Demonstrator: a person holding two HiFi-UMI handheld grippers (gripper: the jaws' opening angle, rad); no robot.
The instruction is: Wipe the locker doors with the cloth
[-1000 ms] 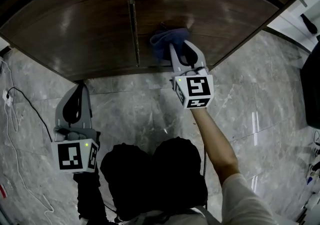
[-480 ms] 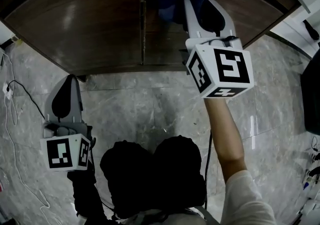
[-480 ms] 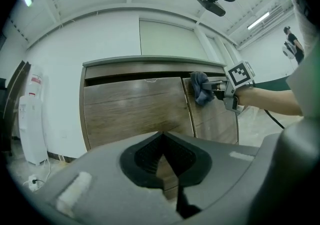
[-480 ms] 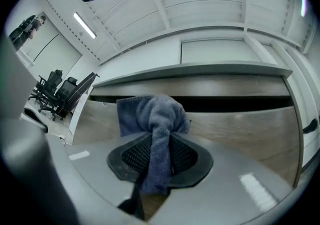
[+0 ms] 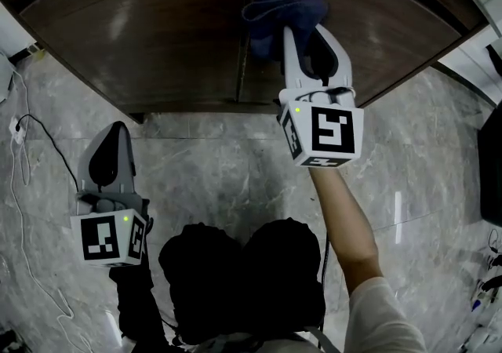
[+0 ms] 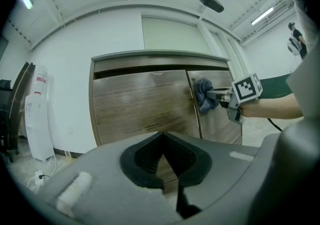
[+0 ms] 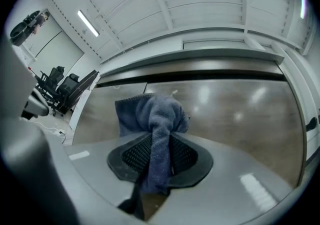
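The right gripper (image 5: 306, 36) is closed on the dark blue terry cloth (image 5: 284, 11). In the right gripper view, a twisted strip of the cloth (image 7: 159, 119) runs down between the two ribbed black pads, which clamp it from both sides. The loose bulk bunches out beyond the jaw tips.

**Cloth position.** The bunched end lies against the right-hand dark brown wood-grain locker door (image 5: 392, 26), just beside the vertical seam (image 5: 247, 30) that separates it from the left-hand door (image 5: 141, 38). In the left gripper view the cloth (image 6: 203, 96) sits in the upper half of the door.

**Handling properties (judged).**
- The cloth is soft, light and limp, and it folds wherever it is unsupported.
- It is not fragile and its pile gives good friction in the pads.
- The present hold, on a gathered neck behind the wad, is suitable because it leaves a thick pad forward of the jaw tips.
- A hold nearer the free edge would let the wad flop and bring the jaw tips close to the door.
- The door surface is glossy and shows glare, so the cloth is likely to slide easily. Moderate pressure should suffice.

**Left gripper.** The left gripper (image 5: 116, 133) hangs low over the grey marble floor (image 5: 220, 163), well apart from the doors. Its jaws meet at the tips with nothing between them.
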